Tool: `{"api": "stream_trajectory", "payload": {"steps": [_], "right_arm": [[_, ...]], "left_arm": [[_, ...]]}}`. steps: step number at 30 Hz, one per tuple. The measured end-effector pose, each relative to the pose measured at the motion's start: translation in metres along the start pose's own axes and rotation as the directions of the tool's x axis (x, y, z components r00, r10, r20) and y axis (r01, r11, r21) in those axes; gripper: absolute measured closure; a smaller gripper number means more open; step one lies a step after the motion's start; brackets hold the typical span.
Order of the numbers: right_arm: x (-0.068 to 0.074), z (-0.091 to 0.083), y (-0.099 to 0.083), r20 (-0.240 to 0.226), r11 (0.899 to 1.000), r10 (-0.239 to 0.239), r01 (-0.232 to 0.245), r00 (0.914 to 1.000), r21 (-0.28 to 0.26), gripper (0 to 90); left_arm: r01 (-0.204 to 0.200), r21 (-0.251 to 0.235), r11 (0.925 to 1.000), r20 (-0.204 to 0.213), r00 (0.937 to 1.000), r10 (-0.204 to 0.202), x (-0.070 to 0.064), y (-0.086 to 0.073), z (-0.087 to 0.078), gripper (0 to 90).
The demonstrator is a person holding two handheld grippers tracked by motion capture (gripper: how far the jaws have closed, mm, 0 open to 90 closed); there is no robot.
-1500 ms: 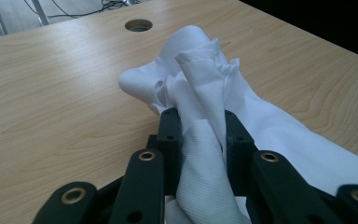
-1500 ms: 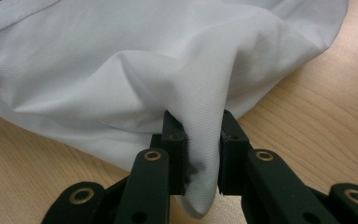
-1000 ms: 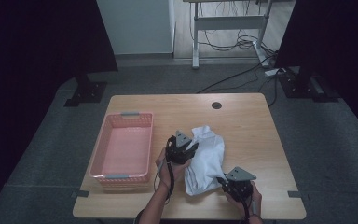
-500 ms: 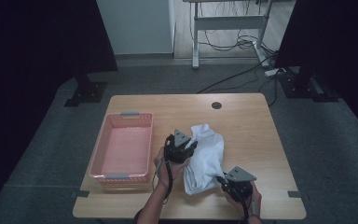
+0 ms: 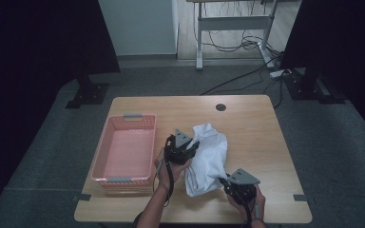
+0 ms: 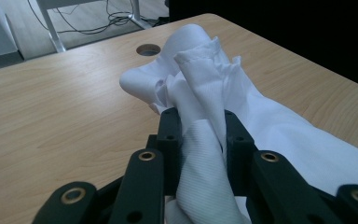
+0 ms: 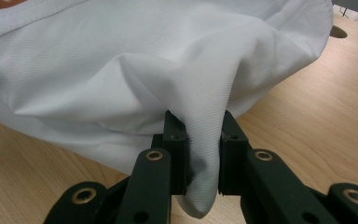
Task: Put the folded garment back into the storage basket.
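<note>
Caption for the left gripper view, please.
Left claw shut on a fold of white cloth above the wooden table.

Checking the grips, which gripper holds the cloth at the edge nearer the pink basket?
The left gripper, shut on the white cloth beside the basket; the right gripper pinches its near corner.

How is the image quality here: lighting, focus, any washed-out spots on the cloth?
High view: dim, dark surround, soft detail on the white cloth and pink plastic basket. Left gripper view: brighter, cloth tip slightly washed out, black jaws near the lens soft. Right gripper view: even light, weave sharp, wooden table slightly blurred.
</note>
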State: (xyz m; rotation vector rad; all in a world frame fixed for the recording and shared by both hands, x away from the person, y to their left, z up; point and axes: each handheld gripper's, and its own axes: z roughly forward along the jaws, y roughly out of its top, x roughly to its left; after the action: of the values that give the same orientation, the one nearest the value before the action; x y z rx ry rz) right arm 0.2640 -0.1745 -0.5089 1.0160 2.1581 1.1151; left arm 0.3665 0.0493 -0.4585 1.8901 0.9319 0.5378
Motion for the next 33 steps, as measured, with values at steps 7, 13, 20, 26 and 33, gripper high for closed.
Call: {"api": "stream_trajectory", "payload": {"steps": [7,13,20,26,33], "right_arm": [[0.0,-0.005,0.008,0.011,1.0,-0.011,0.011,0.9999,-0.005,77.3],[-0.001,-0.011,0.015,0.022,1.0,-0.014,0.015,0.9997,-0.019,77.3],[-0.001,-0.015,0.021,0.026,0.999,-0.014,0.015,0.9996,-0.031,77.4],[0.001,-0.016,0.026,0.028,0.999,-0.022,0.023,0.9994,-0.039,77.4],[0.003,-0.017,0.032,0.029,0.999,-0.026,0.027,0.9993,-0.047,77.4]], "left_arm": [[-0.012,-0.01,0.9999,-0.003,0.9999,0.012,-0.002,0.009,-0.004,72.7],[-0.022,-0.025,0.9995,-0.003,0.9998,0.022,-0.003,0.018,-0.01,72.7],[-0.028,-0.034,0.9991,-0.007,0.9996,0.027,-0.004,0.025,-0.015,72.8],[-0.044,-0.04,0.9983,-0.013,0.999,0.043,-0.003,0.029,-0.02,72.8],[-0.049,-0.048,0.9976,-0.016,0.9987,0.048,-0.001,0.033,-0.026,72.8]]}}
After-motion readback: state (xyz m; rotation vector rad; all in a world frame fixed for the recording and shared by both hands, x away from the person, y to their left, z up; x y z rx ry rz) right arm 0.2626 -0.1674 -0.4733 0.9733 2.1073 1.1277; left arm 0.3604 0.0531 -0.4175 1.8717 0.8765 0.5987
